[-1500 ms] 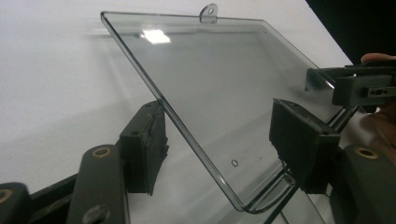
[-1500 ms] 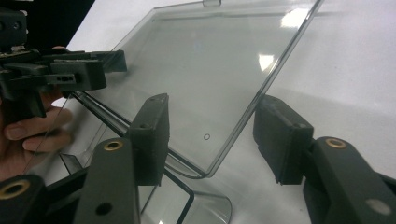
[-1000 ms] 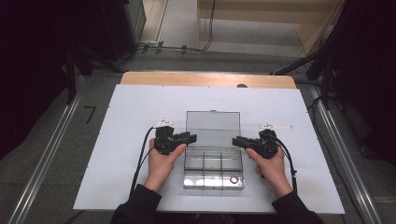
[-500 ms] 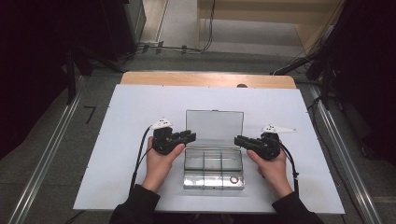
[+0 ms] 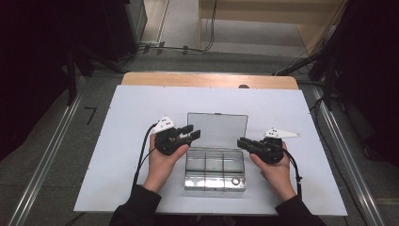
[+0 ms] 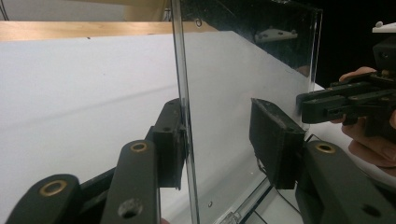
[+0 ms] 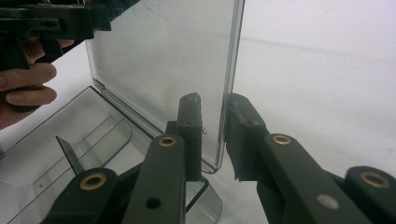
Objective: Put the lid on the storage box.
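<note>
While holding left gripper (image 5: 194, 133), just widened, and right gripper (image 5: 241, 141), just narrowed, unclenched astride upright lid (image 5: 216, 129), risked it slamming shut.

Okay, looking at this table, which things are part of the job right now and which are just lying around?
In the job: clear box; its raised lid; left tongs and right tongs, one at each lid edge.
Lying about: small ring in the box; white mat; floor cables.

White table (image 5: 117, 141), grey floor (image 5: 56, 122), dark surroundings
</note>
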Action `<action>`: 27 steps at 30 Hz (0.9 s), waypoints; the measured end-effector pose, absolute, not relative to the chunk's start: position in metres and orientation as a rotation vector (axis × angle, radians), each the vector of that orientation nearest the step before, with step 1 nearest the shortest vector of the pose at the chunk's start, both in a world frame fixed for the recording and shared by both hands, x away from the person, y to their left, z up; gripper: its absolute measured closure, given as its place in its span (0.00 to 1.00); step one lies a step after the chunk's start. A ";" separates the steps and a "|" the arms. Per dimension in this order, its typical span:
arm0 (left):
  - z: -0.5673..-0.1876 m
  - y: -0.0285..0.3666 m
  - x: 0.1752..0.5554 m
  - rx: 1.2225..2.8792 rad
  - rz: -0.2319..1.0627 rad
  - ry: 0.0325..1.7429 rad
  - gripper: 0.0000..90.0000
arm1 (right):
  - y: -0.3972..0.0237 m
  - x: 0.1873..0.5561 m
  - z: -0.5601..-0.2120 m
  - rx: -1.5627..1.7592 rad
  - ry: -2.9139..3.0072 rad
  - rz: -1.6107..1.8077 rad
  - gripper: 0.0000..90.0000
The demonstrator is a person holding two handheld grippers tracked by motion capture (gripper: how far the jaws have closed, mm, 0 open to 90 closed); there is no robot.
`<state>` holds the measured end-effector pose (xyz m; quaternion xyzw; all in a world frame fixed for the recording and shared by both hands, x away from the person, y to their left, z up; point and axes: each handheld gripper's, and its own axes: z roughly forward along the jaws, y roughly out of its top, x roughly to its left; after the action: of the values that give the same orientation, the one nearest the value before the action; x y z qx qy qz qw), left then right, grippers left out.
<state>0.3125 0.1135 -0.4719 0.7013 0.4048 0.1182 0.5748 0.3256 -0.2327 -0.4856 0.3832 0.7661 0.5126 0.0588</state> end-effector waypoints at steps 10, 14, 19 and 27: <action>-0.470 0.115 0.307 1.652 0.284 0.928 0.67 | -0.234 0.324 -0.481 1.175 2.325 1.573 0.78; -0.470 0.115 0.305 1.650 0.281 0.920 0.68 | -0.234 0.322 -0.476 1.175 2.323 1.572 0.75; -0.470 0.116 0.301 1.655 0.271 0.911 0.69 | -0.234 0.320 -0.468 1.147 2.311 1.588 0.72; -0.470 0.117 0.296 1.657 0.261 0.891 0.70 | -0.233 0.314 -0.458 1.087 2.294 1.605 0.68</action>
<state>0.2964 0.1175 -0.4705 0.7093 0.3815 0.1119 0.5821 0.3144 -0.2330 -0.4577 0.3609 0.7621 0.5330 0.0690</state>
